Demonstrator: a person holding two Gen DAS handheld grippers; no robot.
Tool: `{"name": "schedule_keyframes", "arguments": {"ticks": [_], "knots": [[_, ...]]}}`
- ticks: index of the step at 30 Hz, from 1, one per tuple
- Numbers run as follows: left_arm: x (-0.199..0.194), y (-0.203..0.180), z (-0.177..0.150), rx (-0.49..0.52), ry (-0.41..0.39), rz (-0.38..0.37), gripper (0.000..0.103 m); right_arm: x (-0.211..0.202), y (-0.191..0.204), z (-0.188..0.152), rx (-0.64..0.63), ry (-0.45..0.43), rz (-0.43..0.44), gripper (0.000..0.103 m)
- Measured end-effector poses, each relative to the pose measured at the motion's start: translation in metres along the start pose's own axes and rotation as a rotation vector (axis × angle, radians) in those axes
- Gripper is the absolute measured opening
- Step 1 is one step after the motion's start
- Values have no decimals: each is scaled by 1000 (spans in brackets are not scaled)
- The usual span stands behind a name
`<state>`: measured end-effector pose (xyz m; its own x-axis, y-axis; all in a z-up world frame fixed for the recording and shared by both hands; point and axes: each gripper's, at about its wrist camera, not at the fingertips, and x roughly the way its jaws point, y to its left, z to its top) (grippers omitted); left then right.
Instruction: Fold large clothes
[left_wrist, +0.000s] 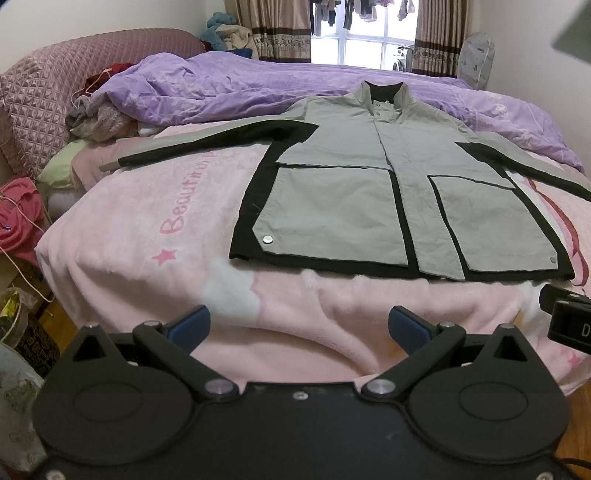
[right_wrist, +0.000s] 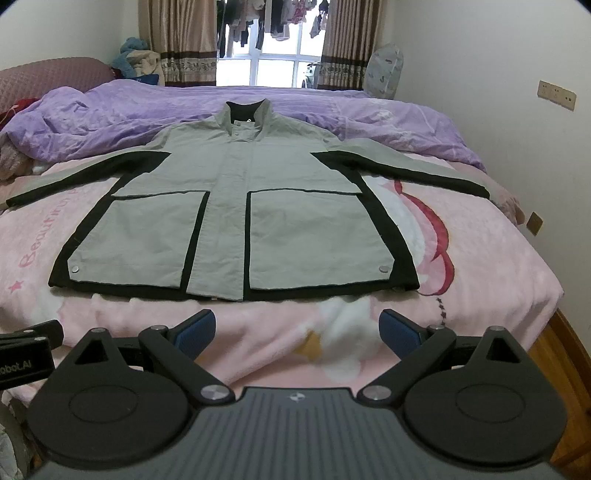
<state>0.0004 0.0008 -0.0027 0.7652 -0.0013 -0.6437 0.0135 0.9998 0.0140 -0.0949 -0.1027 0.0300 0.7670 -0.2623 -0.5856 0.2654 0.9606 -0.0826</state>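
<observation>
A grey jacket with black panels (left_wrist: 354, 192) (right_wrist: 236, 206) lies flat and face up on a pink blanket (left_wrist: 155, 258) (right_wrist: 480, 258), collar toward the window, both sleeves spread out to the sides. My left gripper (left_wrist: 297, 325) hangs open over the blanket's near edge, short of the hem and toward the jacket's left half. Wide apart too stand the blue pads of my right gripper (right_wrist: 297, 326), just short of the hem's middle. Neither holds anything. A black part of the right tool (left_wrist: 569, 314) shows at the left view's right edge, and the left tool (right_wrist: 26, 354) at the right view's left edge.
A crumpled purple duvet (left_wrist: 221, 88) (right_wrist: 110, 114) lies across the far half of the bed. A quilted pink headboard (left_wrist: 48, 96) and heaped clothes (left_wrist: 99, 118) sit at left. The wall with sockets (right_wrist: 556, 95) runs along the bed's right side. Wooden floor (right_wrist: 565, 354) shows below.
</observation>
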Motion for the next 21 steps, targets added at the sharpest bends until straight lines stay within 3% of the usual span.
{"name": "schedule_keyframes", "arguments": {"ticks": [21], "knots": [[1, 0, 2, -1, 5, -1, 103, 4, 0, -4, -2, 16, 6, 103]]}}
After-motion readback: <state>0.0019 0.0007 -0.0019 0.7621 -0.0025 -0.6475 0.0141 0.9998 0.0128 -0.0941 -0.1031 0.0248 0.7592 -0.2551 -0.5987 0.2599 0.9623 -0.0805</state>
